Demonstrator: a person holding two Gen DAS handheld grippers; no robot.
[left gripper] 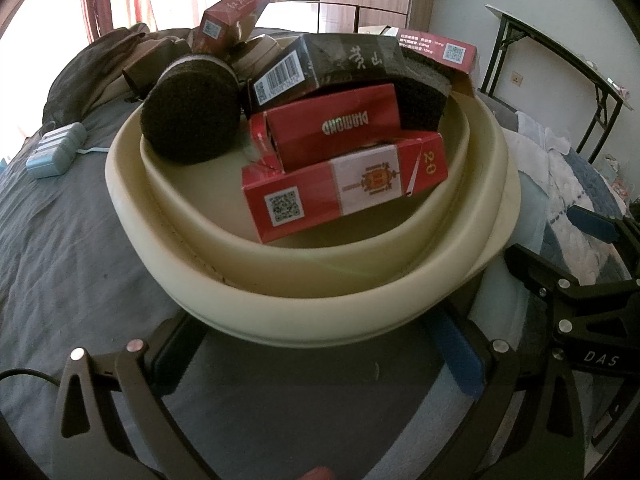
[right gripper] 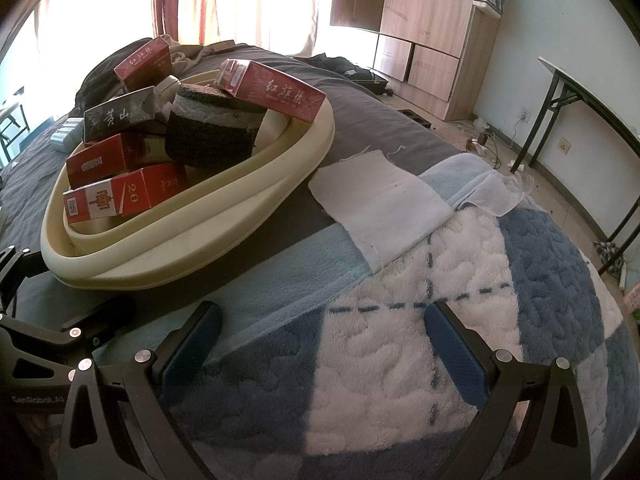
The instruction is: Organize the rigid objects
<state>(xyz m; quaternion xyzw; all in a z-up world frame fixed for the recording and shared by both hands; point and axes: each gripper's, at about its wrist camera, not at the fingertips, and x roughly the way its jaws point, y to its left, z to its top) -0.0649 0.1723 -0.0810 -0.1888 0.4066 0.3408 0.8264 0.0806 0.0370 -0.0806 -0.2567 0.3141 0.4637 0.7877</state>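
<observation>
Blue-padded left gripper (left gripper: 316, 348) nearest, jaws spread wide, empty, just short of basin (left gripper: 320, 304) rim. Right gripper (right gripper: 324, 344) likewise wide apart, gripping nothing, over fleece blanket (right gripper: 400, 360), basin to its left. Cream basin sits on bed (left gripper: 60, 240), piled with boxes: red "20" box (left gripper: 344, 184) in front, Diamond box (left gripper: 336, 124) on top of it, black box (left gripper: 332, 64) behind. Round scouring pad (left gripper: 192, 116) leans at left. White cloth (right gripper: 380, 200) beside basin. Remote (left gripper: 56, 148) farther left on bed.
</observation>
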